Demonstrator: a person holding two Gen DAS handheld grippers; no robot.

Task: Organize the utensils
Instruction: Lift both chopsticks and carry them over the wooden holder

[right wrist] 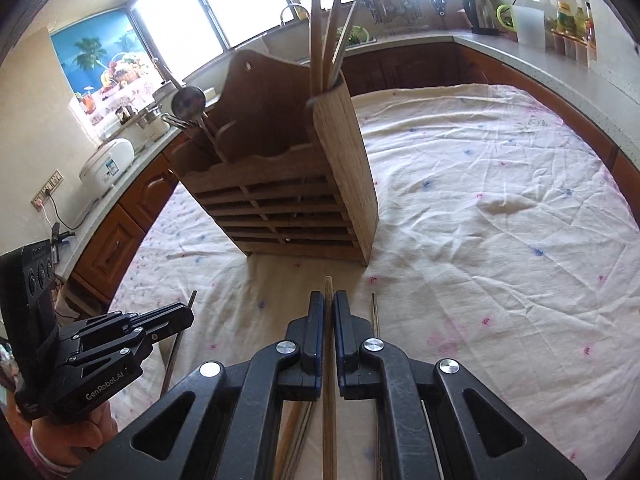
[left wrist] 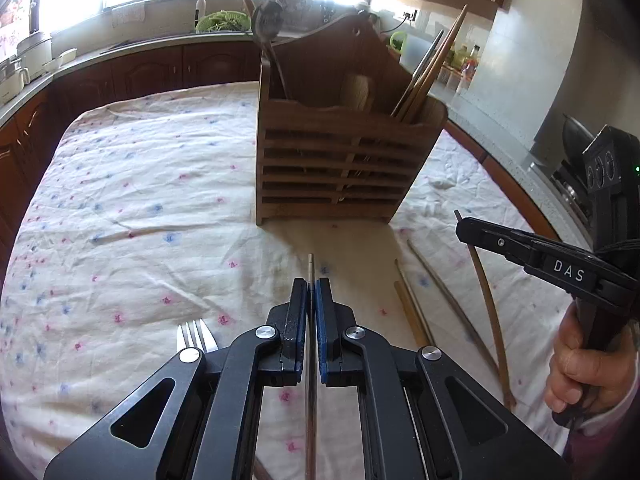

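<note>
My left gripper (left wrist: pixel 311 285) is shut on a thin metal chopstick (left wrist: pixel 311 264) whose tip pokes out past the pads, above the flowered tablecloth (left wrist: pixel 140 200). My right gripper (right wrist: pixel 329 297) is shut on a wooden chopstick (right wrist: pixel 328 286). Each gripper shows in the other's view: the right gripper (left wrist: pixel 462 221) at the right, the left gripper (right wrist: pixel 188 312) at the lower left. Just ahead of both stands the slatted wooden utensil holder (left wrist: pixel 340 160) (right wrist: pixel 288 208), with a ladle (left wrist: pixel 267 20) in its left compartment and several chopsticks (left wrist: pixel 430 68) in its right.
A fork (left wrist: pixel 196 334) lies on the cloth left of my left gripper. Loose chopsticks (left wrist: pixel 412 312) lie between the grippers, and a metal one (right wrist: pixel 375 312) lies beside my right gripper. Kitchen counters (right wrist: pixel 520 56) with a sink, rice cooker (right wrist: pixel 108 164) and bottles ring the table.
</note>
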